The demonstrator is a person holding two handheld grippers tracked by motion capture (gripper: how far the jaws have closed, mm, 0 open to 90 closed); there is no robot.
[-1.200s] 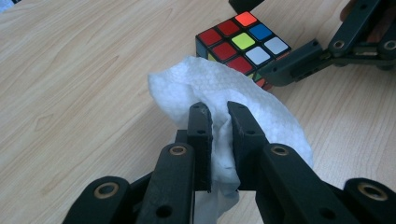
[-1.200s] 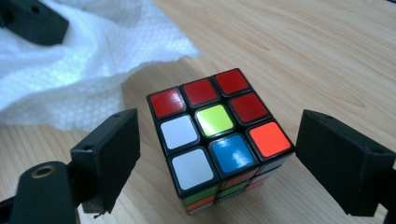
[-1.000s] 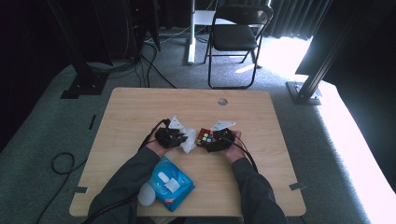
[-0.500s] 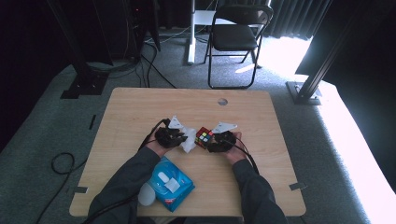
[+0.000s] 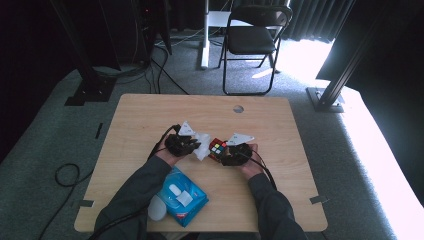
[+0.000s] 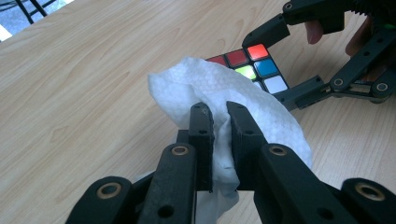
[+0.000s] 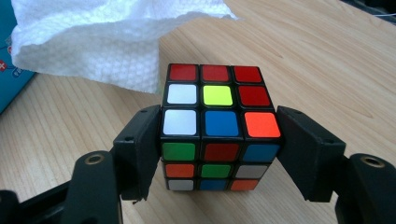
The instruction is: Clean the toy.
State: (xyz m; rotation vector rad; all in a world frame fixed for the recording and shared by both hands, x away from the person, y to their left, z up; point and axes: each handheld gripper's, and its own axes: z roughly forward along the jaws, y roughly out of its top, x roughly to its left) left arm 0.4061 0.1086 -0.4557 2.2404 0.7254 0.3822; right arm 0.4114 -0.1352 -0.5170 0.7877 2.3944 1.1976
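A scrambled puzzle cube (image 7: 215,123) with coloured squares stands on the wooden table, and my right gripper (image 7: 217,140) is shut on its two sides. In the high view the cube (image 5: 217,148) sits mid-table between the right gripper (image 5: 231,153) and the left gripper (image 5: 186,145). My left gripper (image 6: 218,135) is shut on a crumpled white tissue (image 6: 219,88), whose edge lies over the near part of the cube (image 6: 254,65). From the right gripper view the tissue (image 7: 98,42) hangs just behind and left of the cube.
A blue tissue pack (image 5: 181,196) lies near the table's front edge by the left forearm, with a small white object (image 5: 157,209) beside it. The table (image 5: 150,115) has a round hole (image 5: 238,108) at the back. A folding chair (image 5: 252,40) stands beyond it.
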